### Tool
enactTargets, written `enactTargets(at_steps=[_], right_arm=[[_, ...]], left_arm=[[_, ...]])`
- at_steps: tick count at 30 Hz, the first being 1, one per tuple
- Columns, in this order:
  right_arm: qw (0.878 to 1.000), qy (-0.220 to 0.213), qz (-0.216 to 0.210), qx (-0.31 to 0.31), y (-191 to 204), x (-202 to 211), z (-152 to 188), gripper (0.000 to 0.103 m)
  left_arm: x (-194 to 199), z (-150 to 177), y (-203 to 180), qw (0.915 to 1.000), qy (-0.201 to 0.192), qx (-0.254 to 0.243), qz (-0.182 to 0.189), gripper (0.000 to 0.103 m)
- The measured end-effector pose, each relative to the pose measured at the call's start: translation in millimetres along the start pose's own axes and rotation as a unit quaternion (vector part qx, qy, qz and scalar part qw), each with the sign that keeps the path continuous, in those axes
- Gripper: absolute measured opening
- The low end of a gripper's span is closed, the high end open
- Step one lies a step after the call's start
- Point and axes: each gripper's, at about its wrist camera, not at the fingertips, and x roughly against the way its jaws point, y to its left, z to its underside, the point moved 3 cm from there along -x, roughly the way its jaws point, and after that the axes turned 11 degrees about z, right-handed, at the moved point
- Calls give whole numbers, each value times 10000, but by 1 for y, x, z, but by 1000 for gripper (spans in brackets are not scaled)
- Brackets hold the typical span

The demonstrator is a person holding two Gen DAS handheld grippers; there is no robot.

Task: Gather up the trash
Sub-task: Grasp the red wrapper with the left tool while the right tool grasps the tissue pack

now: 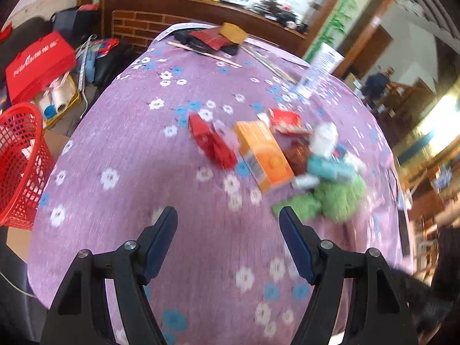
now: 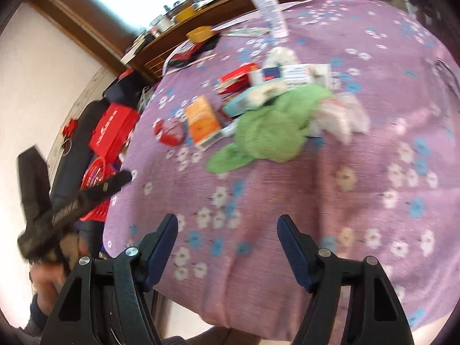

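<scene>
Trash lies heaped on a round table under a purple cloth with white and blue flowers (image 1: 129, 149): an orange cardboard box (image 1: 264, 158), a crumpled red wrapper (image 1: 212, 143), a green fuzzy cloth (image 1: 336, 198), and small red, teal and white packs touching one another; a red plastic mesh basket (image 1: 20, 166) stands beside the table's edge. Left gripper (image 1: 228, 221) hangs over bare cloth just short of the heap, jaws wide and empty; right gripper (image 2: 227, 227) likewise, jaws spread with nothing between them.
</scene>
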Motion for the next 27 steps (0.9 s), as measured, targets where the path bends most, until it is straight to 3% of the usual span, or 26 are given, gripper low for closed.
enactTargets(at_steps=[8, 14, 15, 18, 22, 27], right_arm=[[9994, -219, 162, -217, -30, 19, 1, 76], [9985, -449, 249, -193, -35, 32, -13, 76], [9985, -462, 220, -174, -35, 32, -17, 76], [9987, -495, 107, -18, -29, 28, -30, 76], [9980, -530, 94, 322, -13, 17, -56, 76], [9958, -481, 104, 778, 3, -13, -99, 76]], left_arm=[[-61, -54, 18, 9982, 120, 487, -333, 72], [-102, -63, 35, 9962, 420, 525, -561, 71], [-101, -65, 33, 9968, 311, 384, -631, 68], [-104, -65, 29, 9971, 267, 33, -715, 35], [-93, -56, 31, 9980, 253, -118, -575, 33], [-51, -32, 25, 9984, -27, -339, -446, 30]])
